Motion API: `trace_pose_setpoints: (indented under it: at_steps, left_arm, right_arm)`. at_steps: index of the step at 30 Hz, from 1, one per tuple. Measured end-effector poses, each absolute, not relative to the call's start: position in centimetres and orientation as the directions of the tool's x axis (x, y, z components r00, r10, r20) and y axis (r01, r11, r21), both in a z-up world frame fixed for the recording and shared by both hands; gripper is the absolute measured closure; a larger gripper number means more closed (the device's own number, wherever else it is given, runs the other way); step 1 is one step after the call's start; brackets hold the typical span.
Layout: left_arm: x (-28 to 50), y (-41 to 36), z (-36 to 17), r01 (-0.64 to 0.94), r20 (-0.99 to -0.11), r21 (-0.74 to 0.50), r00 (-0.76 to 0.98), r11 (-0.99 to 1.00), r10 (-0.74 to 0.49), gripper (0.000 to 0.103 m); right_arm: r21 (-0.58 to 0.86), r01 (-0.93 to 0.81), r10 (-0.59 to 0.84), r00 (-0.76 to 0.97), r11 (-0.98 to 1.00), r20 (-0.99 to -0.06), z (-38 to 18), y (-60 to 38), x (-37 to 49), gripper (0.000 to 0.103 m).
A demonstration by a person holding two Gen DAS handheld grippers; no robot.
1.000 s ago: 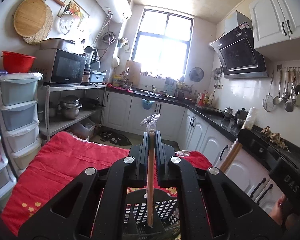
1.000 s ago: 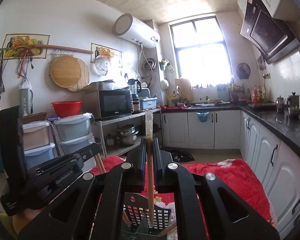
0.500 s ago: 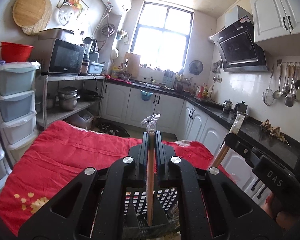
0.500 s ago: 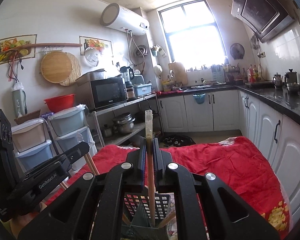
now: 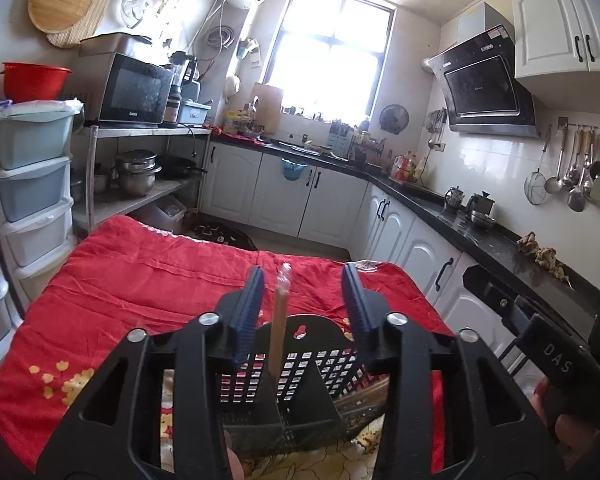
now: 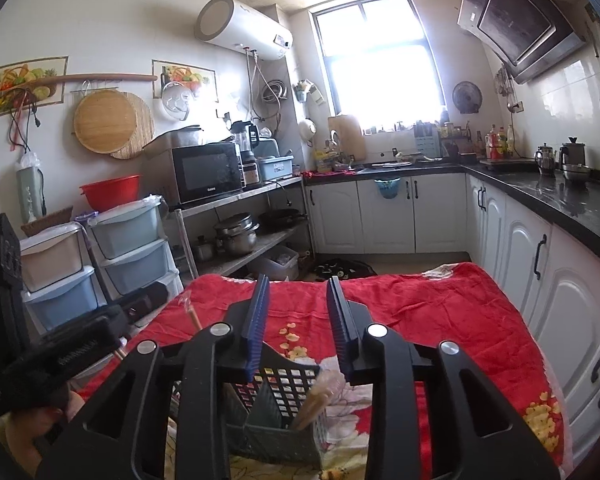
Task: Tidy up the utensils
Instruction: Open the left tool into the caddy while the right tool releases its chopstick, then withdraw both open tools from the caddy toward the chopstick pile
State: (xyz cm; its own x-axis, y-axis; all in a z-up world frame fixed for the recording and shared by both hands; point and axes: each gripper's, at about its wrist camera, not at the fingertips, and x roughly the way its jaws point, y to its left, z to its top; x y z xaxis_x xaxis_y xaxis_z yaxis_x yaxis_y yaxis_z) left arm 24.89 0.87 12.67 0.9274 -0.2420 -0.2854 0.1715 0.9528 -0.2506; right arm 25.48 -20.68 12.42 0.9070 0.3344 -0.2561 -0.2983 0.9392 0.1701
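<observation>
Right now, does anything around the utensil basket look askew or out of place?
Only slightly. In the black basket, the wrapped chopsticks below the right gripper lean sideways, while the pair between the left gripper fingers stands upright. Both grippers' jaws have just been opening. Nothing looks spilled or damaged.

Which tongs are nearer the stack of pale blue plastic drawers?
Left. Both tongs' jaws have just been opening over the black slotted basket, wooden chopsticks loose between each; left tongs are on the drawers' side, right tongs on the dark countertop's side.
</observation>
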Motion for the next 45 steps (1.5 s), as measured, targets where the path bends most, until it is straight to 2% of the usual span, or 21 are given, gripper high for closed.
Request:
trace_pose_setpoints:
  at_steps: [2,9,11,22,30,45]
  left_arm:
    - [24.4,1.0,13.0,0.176,-0.280,-0.253,0.928,0.951,-0.246,0.058]
    - [22.7,1.4,13.9,0.188,-0.265,-0.264,0.929,0.946,-0.259,0.041]
    - [22.3,1.4,14.1,0.191,-0.264,-0.264,0.928,0.945,-0.262,0.033]
    - [19.9,1.3,13.7,0.202,-0.279,-0.247,0.922,0.948,-0.269,0.012]
    - [18.7,2.1,12.8,0.189,-0.297,-0.263,0.917,0.946,-0.266,0.011]
    - [16.8,4.4,9.9,0.124,-0.373,-0.311,0.896,0.942,-0.241,0.011]
  right_arm:
    - [0.168,-0.288,0.325,0.907,0.943,-0.267,12.3,-21.1,25.1,0.070]
    - [0.181,-0.261,0.307,0.900,0.948,-0.310,11.9,-22.3,24.0,0.065]
    - [0.186,-0.258,0.307,0.895,0.948,-0.325,11.7,-22.5,23.6,0.064]
    - [0.188,-0.259,0.311,0.881,0.948,-0.356,11.2,-22.8,21.6,0.056]
    - [0.199,-0.269,0.326,0.869,0.942,-0.371,10.7,-22.9,19.8,0.050]
    - [0.196,-0.294,0.351,0.836,0.935,-0.422,9.1,-22.3,17.4,0.049]
